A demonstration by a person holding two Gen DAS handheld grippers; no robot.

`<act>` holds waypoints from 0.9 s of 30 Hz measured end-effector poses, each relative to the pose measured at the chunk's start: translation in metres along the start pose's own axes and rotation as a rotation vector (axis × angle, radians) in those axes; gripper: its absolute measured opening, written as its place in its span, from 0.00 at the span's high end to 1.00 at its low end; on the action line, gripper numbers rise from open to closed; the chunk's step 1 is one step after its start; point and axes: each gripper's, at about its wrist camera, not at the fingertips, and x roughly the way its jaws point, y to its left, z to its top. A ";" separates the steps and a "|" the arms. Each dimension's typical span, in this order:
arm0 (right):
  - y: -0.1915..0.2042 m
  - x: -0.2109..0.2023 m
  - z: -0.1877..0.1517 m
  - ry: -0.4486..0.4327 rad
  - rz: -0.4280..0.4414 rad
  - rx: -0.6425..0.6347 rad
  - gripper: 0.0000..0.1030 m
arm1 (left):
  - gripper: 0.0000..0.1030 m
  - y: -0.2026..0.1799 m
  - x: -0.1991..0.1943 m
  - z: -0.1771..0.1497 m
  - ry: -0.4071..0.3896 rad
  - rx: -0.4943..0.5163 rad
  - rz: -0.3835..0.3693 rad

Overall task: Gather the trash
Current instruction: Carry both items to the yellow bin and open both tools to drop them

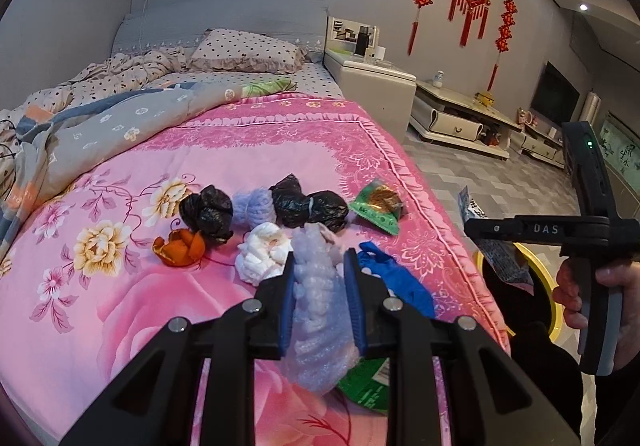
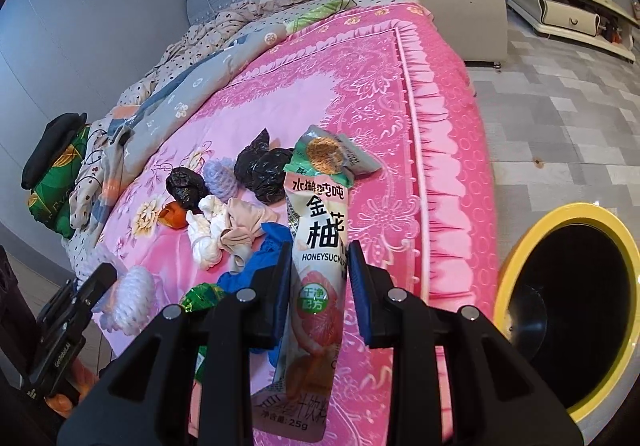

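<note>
While the left wrist view looks along a bed under a pink floral bedspread (image 1: 248,149), the left gripper (image 1: 320,286) is clamped on a pale crumpled bubble-wrap wad (image 1: 316,310), pads pressing both its sides, held above the bedspread. Scattered on the bedspread beyond the wad: two black crumpled bags (image 1: 208,211), a lilac wad (image 1: 252,201), a white wad (image 1: 262,250), orange peel (image 1: 178,248), a green snack wrapper (image 1: 380,207), a blue glove (image 1: 400,278). Beyond the bedspread's far end lie a grey quilt (image 1: 120,117) and a dotted pillow (image 1: 244,51). Off the bedspread's right edge: a white nightstand (image 1: 372,85), a low TV cabinet (image 1: 460,117), red hangings (image 1: 470,1) on the grey wall, and the right gripper (image 1: 472,230) in a hand (image 1: 576,286), over a yellow-rimmed bin (image 1: 540,270).

Right wrist view: the right gripper (image 2: 320,278) is closed on a drink-powder sachet (image 2: 316,246), upright between its pads, above the bedspread's (image 2: 360,85) near edge. Same litter lies on the bedspread behind the sachet, plus a beige cloth (image 2: 240,221). The yellow-rimmed bin (image 2: 568,286), black inside, stands on grey patchwork flooring (image 2: 560,105) just right of the bedspread's ruffled side. The left gripper (image 2: 92,286) shows at lower left, holding the bubble-wrap wad (image 2: 132,298).
</note>
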 end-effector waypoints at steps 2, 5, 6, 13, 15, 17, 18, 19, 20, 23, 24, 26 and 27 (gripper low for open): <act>-0.009 -0.012 0.002 -0.005 -0.004 0.010 0.74 | 0.79 -0.013 -0.002 0.007 -0.001 0.020 -0.008; -0.024 -0.034 0.004 -0.022 -0.025 0.017 0.74 | 0.79 -0.034 -0.002 0.016 -0.004 0.050 -0.026; -0.028 -0.040 0.004 -0.027 -0.030 0.022 0.74 | 0.79 -0.042 -0.002 0.020 -0.005 0.058 -0.036; -0.070 -0.085 0.010 -0.075 -0.079 0.065 0.74 | 0.79 -0.100 0.015 0.036 0.009 0.116 -0.114; -0.083 -0.093 0.010 -0.084 -0.092 0.084 0.74 | 0.79 -0.118 0.023 0.040 0.020 0.128 -0.140; -0.097 -0.101 0.010 -0.094 -0.109 0.101 0.74 | 0.79 -0.137 0.033 0.042 0.033 0.146 -0.163; -0.104 -0.105 0.010 -0.098 -0.120 0.111 0.74 | 0.79 -0.147 0.039 0.043 0.039 0.154 -0.173; -0.111 -0.108 0.009 -0.101 -0.127 0.121 0.74 | 0.79 -0.158 0.044 0.043 0.050 0.160 -0.188; -0.119 -0.110 0.008 -0.104 -0.131 0.134 0.74 | 0.79 -0.167 0.049 0.043 0.062 0.163 -0.204; -0.143 -0.116 0.005 -0.105 -0.147 0.173 0.74 | 0.79 -0.196 0.064 0.043 0.089 0.186 -0.240; -0.151 -0.117 0.003 -0.105 -0.153 0.183 0.74 | 0.79 -0.204 0.069 0.042 0.095 0.198 -0.248; -0.165 -0.117 0.000 -0.101 -0.163 0.204 0.74 | 0.79 -0.220 0.079 0.041 0.111 0.213 -0.271; -0.173 -0.117 -0.001 -0.097 -0.168 0.216 0.74 | 0.79 -0.228 0.083 0.041 0.119 0.218 -0.279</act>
